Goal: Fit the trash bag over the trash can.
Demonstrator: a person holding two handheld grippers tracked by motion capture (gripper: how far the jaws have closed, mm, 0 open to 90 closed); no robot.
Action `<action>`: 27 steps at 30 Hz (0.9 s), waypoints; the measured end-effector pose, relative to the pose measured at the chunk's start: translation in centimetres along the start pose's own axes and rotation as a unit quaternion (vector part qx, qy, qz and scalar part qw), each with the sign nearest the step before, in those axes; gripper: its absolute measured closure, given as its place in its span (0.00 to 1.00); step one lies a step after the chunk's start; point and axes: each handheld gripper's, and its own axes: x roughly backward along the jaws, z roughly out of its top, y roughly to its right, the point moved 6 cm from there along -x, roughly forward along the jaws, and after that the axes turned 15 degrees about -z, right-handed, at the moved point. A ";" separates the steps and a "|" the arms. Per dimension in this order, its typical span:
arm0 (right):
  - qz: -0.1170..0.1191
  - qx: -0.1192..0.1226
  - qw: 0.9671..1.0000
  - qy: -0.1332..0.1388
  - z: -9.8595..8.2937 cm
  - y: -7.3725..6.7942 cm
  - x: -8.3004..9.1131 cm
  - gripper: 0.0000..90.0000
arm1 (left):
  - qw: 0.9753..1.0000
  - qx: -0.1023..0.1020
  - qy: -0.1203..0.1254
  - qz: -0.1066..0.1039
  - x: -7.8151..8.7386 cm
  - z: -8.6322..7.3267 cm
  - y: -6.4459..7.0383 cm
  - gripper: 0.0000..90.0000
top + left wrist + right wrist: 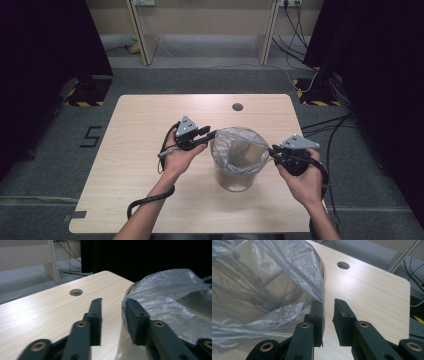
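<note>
While the bin stands near the middle of the table, lined with a thin clear plastic bag whose edge drapes over the rim, I hold one tool at each side of it. The left gripper sits at the near-left rim, its jaws parted to a middling gap with the film just beside one pad, nothing held. The right gripper meets the opposite rim, jaws narrowly apart, the film's edge brushing the inner one; I judge it not yet pinched. The bag should handle as light, limp, slippery and easily torn, so I would take it at the doubled edge over the rim, gently, on both sides at once
</note>
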 end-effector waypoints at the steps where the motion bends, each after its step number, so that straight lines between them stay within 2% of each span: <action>1: 0.000 0.000 1.000 0.000 0.0 0.0 0.0 0.86 | 1.000 0.000 0.000 0.000 0.0 0.0 0.0 0.70; 2: -0.002 0.001 1.000 0.000 0.0 0.0 0.0 0.86 | 1.000 -0.002 0.002 -0.017 0.3 0.1 0.2 0.70; 4: -0.003 0.002 1.000 -0.002 0.1 0.0 0.0 0.86 | 1.000 -0.007 0.002 -0.020 1.1 0.3 0.0 0.67; 9: -0.005 0.005 1.000 -0.002 0.1 -0.1 0.0 0.87 | 0.999 0.001 0.010 -0.041 1.9 0.6 0.1 0.66; 12: -0.006 0.005 1.000 -0.002 0.2 -0.2 0.0 0.87 | 0.999 -0.010 0.006 -0.052 1.6 0.9 0.5 0.67; 15: -0.006 0.006 1.000 -0.001 0.4 -0.2 0.1 0.87 | 0.998 -0.018 -0.002 -0.067 0.6 1.3 0.7 0.68; 16: -0.005 0.007 1.000 -0.001 0.4 -0.2 0.2 0.86 | 0.997 -0.014 -0.004 -0.075 0.2 1.4 0.7 0.68; 18: -0.004 0.006 1.000 0.000 0.5 -0.1 0.3 0.84 | 0.994 0.014 -0.002 -0.112 -0.6 1.4 0.6 0.68; 19: -0.003 0.006 1.000 0.000 0.6 -0.1 0.4 0.81 | 0.992 0.023 0.002 -0.120 -0.9 1.4 0.4 0.68; 22: -0.003 0.000 1.000 0.008 1.0 0.1 0.8 0.69 | 0.993 0.022 0.000 -0.117 -1.3 1.4 -0.1 0.74; 27: 0.011 -0.002 0.999 0.033 2.1 0.2 2.0 0.64 | 0.994 0.010 -0.004 -0.107 -1.4 1.7 0.0 0.78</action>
